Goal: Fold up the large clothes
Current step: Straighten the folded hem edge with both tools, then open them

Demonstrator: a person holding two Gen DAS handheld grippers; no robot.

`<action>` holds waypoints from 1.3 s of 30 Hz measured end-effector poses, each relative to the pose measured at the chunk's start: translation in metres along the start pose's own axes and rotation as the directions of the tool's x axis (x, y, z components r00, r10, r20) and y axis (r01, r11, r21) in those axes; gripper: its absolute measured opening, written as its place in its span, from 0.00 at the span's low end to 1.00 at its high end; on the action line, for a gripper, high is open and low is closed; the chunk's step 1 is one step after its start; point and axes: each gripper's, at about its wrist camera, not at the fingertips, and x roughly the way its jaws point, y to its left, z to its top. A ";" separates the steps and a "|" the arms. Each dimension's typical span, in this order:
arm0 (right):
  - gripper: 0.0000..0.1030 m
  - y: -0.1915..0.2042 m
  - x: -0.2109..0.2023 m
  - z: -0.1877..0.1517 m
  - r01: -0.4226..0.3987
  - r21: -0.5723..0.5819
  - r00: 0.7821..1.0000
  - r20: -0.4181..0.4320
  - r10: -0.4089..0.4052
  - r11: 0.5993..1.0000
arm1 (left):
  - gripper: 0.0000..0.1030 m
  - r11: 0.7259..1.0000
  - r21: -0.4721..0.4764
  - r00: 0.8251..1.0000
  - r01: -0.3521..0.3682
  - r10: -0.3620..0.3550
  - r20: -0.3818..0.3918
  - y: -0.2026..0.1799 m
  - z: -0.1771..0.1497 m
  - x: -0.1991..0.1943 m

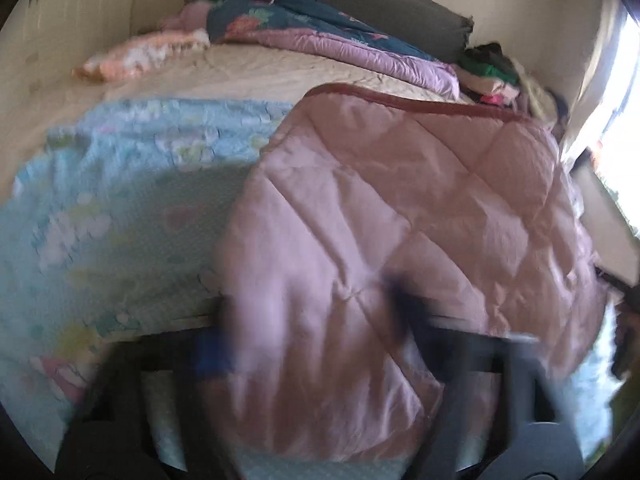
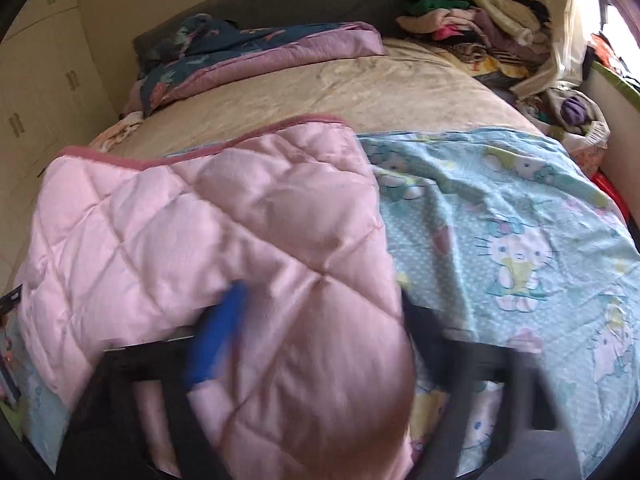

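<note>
While both cameras looked down across the bed, this was the scene.

Quilt: a pink quilted quilt (image 1: 400, 200) with a darker pink bound edge lay over the near part of the bed, on a light blue cartoon-print sheet (image 2: 500, 220); it filled the frame from centre to 3 o'clock in the left view and from centre to 9 o'clock in the right view.

Left gripper (image 1: 312, 332): blurred at 6 o'clock, its two fingers stood either side of a bulging fold of the quilt; the cloth sat between them, but whether they pinched it I could not tell.

Right gripper (image 2: 320, 320): also blurred at 6 o'clock, blue finger (image 2: 216, 340) left and dark finger right of a quilt fold; a firm clamp could not be told.

Bed: a beige mattress cover (image 2: 360, 92) showed beyond the quilt.

Far end: a dark floral comforter (image 2: 248, 52) with a mauve underside lay at 12 o'clock.

Clothes pile (image 2: 472, 12): heaped at 1 o'clock in the right view.
</note>
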 end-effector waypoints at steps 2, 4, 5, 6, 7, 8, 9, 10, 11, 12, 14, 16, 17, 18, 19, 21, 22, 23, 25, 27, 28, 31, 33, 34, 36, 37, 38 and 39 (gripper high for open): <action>0.21 0.006 -0.010 0.001 0.009 -0.016 0.999 0.054 -0.008 1.000 | 0.15 0.999 0.038 0.999 -0.039 0.038 0.020 -0.011 0.007 -0.003; 0.19 0.008 -0.025 0.006 0.018 -0.007 0.993 0.113 -0.017 1.000 | 0.12 0.998 0.036 0.997 -0.049 0.047 0.062 -0.015 0.019 -0.011; 0.18 0.007 -0.033 0.011 0.019 0.006 0.989 0.148 -0.020 1.000 | 0.12 0.999 0.024 0.995 -0.048 0.046 0.087 -0.015 0.027 -0.014; 0.18 0.005 -0.041 0.018 0.020 0.024 0.983 0.180 -0.025 0.999 | 0.12 0.999 0.018 0.993 -0.050 0.048 0.107 -0.015 0.034 -0.016; 0.18 0.002 -0.046 0.025 0.024 0.042 0.978 0.204 -0.032 0.999 | 0.12 0.998 0.019 0.992 -0.055 0.053 0.117 -0.015 0.041 -0.016; 0.17 0.001 -0.049 0.031 0.022 0.057 0.975 0.220 -0.034 0.998 | 0.12 0.998 0.018 0.990 -0.064 0.061 0.126 -0.017 0.051 -0.014; 0.17 -0.001 -0.048 0.039 0.023 0.072 0.974 0.225 -0.038 0.997 | 0.10 0.997 0.014 0.988 -0.074 0.071 0.135 -0.018 0.058 -0.012; 0.17 -0.001 -0.045 0.044 0.031 0.079 0.974 0.222 -0.048 0.996 | 0.10 0.996 0.016 0.987 -0.085 0.082 0.137 -0.019 0.064 -0.007; 0.17 -0.002 -0.040 0.048 0.042 0.086 0.975 0.214 -0.060 0.995 | 0.10 0.995 0.019 0.986 -0.099 0.095 0.135 -0.020 0.068 0.000; 0.17 -0.003 -0.033 0.051 0.051 0.093 0.977 0.202 -0.069 0.994 | 0.10 0.994 0.017 0.986 -0.108 0.105 0.130 -0.020 0.071 0.007; 0.17 -0.010 -0.013 0.053 0.071 0.126 0.983 0.158 -0.090 0.990 | 0.10 0.992 0.014 0.987 -0.122 0.120 0.107 -0.020 0.072 0.023; 0.17 -0.016 0.005 0.048 0.085 0.154 0.987 0.118 -0.104 0.984 | 0.10 0.990 0.017 0.987 -0.137 0.135 0.084 -0.020 0.070 0.036; 0.17 -0.018 0.014 0.044 0.096 0.168 0.989 0.094 -0.113 0.981 | 0.10 0.991 0.010 0.988 -0.136 0.135 0.073 -0.019 0.069 0.042; 0.17 -0.019 0.020 0.040 0.099 0.176 0.990 0.084 -0.115 0.979 | 0.10 0.991 0.005 0.989 -0.136 0.136 0.062 -0.017 0.067 0.047; 0.17 -0.020 0.027 0.036 0.106 0.183 0.990 0.071 -0.120 0.977 | 0.11 0.991 0.000 0.989 -0.135 0.134 0.057 -0.015 0.066 0.050; 0.17 -0.020 0.035 0.032 0.111 0.193 0.991 0.057 -0.124 0.975 | 0.11 0.991 -0.003 0.990 -0.133 0.133 0.051 -0.014 0.065 0.054; 0.17 -0.022 0.038 0.030 0.108 0.205 0.991 0.050 -0.121 0.973 | 0.11 0.991 -0.003 0.990 -0.134 0.134 0.046 -0.014 0.064 0.056; 0.18 -0.024 0.041 0.029 0.106 0.216 0.992 0.042 -0.117 0.971 | 0.11 0.991 -0.003 0.990 -0.133 0.133 0.044 -0.014 0.064 0.057; 0.18 -0.026 0.045 0.028 0.107 0.224 0.993 0.032 -0.117 0.969 | 0.12 0.991 -0.006 0.990 -0.133 0.133 0.043 -0.013 0.065 0.059; 0.20 -0.023 0.045 0.027 0.116 0.214 0.992 0.027 -0.124 0.970 | 0.12 0.990 0.006 0.989 -0.140 0.139 0.045 -0.014 0.064 0.060; 0.23 -0.022 0.044 0.026 0.125 0.208 0.991 0.027 -0.133 0.970 | 0.13 0.990 0.010 0.989 -0.143 0.143 0.044 -0.015 0.064 0.061; 0.39 -0.021 0.036 0.022 0.146 0.225 0.986 0.041 -0.159 0.963 | 0.17 0.988 0.011 0.988 -0.151 0.151 0.039 -0.015 0.063 0.058; 0.58 -0.024 0.027 0.018 0.159 0.245 0.983 0.051 -0.176 0.956 | 0.22 0.988 0.001 0.988 -0.153 0.153 0.035 -0.012 0.063 0.054; 0.67 -0.026 0.022 0.017 0.154 0.255 0.983 0.059 -0.174 0.955 | 0.26 0.989 -0.004 0.988 -0.151 0.151 0.028 -0.011 0.063 0.052; 0.77 -0.028 0.010 0.013 0.129 0.267 0.984 0.082 -0.156 0.955 | 0.34 0.988 -0.008 0.988 -0.152 0.152 0.029 -0.009 0.062 0.047; 0.83 -0.027 0.001 0.011 0.121 0.267 0.984 0.096 -0.151 0.956 | 0.43 0.988 -0.006 0.987 -0.155 0.155 0.032 -0.010 0.062 0.044; 0.88 -0.026 -0.009 0.008 0.111 0.263 0.983 0.114 -0.146 0.958 | 0.48 0.988 -0.005 0.987 -0.153 0.154 0.037 -0.010 0.062 0.039; 0.90 -0.023 -0.019 0.006 0.096 0.257 0.982 0.135 -0.134 0.962 | 0.56 0.989 -0.007 0.988 -0.149 0.149 0.040 -0.010 0.061 0.035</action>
